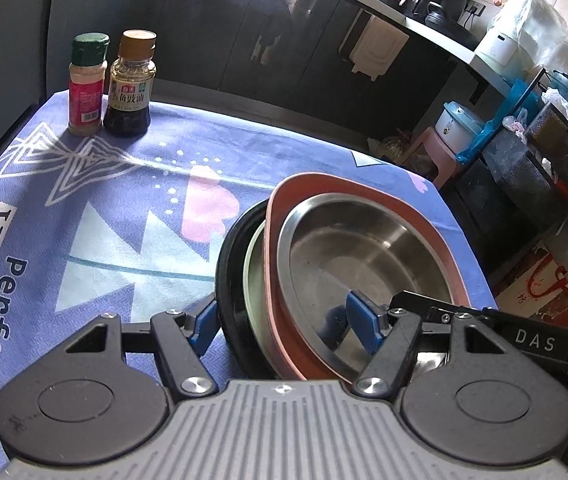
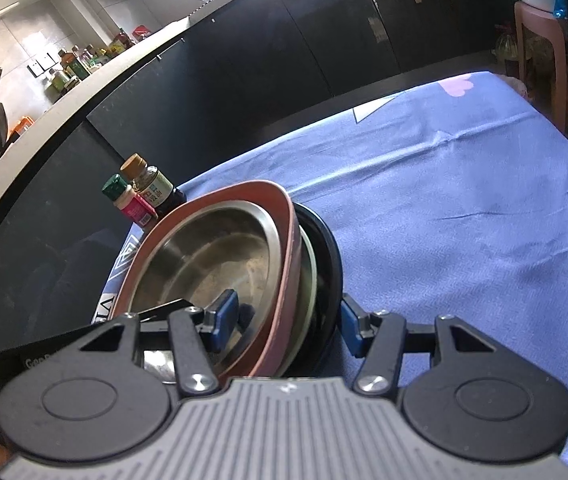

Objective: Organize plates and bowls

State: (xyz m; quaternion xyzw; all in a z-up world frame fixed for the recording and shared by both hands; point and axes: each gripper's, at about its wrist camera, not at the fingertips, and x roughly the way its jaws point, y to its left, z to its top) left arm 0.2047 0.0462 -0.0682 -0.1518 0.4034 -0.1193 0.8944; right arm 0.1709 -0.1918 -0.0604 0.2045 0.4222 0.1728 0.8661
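Both grippers clamp the nested stack across its near edge — steel bowl (image 1: 367, 256) in pink plate (image 1: 315, 184), green plate (image 1: 254, 276) and black plate (image 1: 226, 264) beneath. Left gripper (image 1: 287, 326) and right gripper (image 2: 284, 322) share the load, apparently to shift everything together on the blue tablecloth (image 1: 124, 216).

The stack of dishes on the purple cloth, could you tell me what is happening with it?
A person holds a tool in each hand, both straddling the rim of one nested stack: a steel bowl inside a pink dish, a green plate and a black plate. The left tool and right tool each have one pad inside the bowl, one outside. Two seasoning bottles stand apart.
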